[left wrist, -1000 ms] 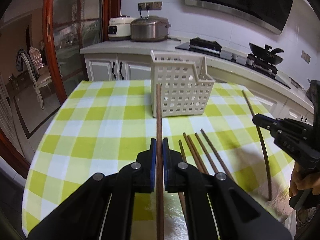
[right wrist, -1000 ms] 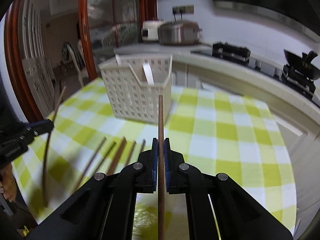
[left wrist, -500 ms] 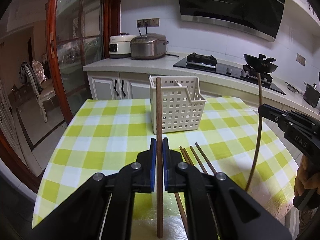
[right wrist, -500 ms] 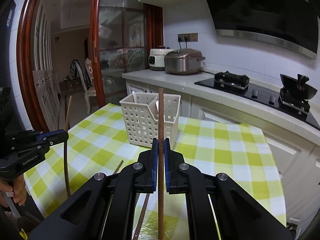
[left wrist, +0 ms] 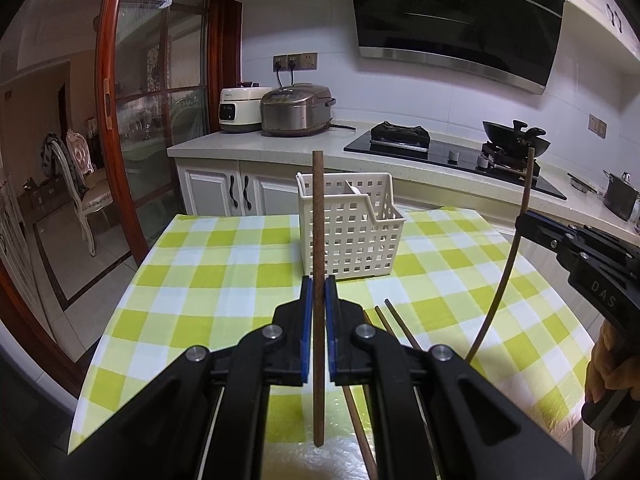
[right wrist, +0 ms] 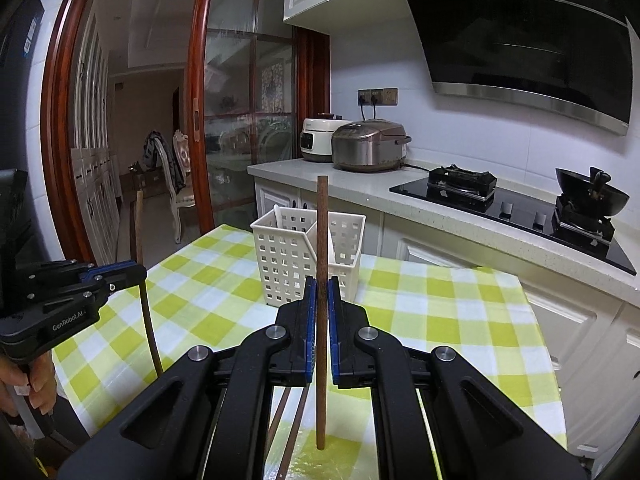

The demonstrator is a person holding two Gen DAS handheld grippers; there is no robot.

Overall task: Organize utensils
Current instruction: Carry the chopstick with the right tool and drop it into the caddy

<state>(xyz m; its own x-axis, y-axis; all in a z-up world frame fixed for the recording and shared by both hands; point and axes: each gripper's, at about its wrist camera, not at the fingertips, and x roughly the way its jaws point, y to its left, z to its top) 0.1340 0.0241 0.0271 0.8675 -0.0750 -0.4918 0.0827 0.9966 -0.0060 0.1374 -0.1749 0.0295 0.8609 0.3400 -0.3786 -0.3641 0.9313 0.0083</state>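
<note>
We see two brown chopsticks [left wrist: 319, 240] [right wrist: 321, 240] held upright, more chopsticks [left wrist: 394, 320] lying flat before the empty white basket [left wrist: 352, 232].

My left gripper [left wrist: 319, 312] was clamped on a brown chopstick [left wrist: 318, 240], held upright before the white basket [left wrist: 352, 236] on the checked table [left wrist: 200, 288]. Right of me, my right gripper [left wrist: 524, 224] pinched another chopstick [left wrist: 516, 240]; more chopsticks [left wrist: 394, 322] lay near.
</note>
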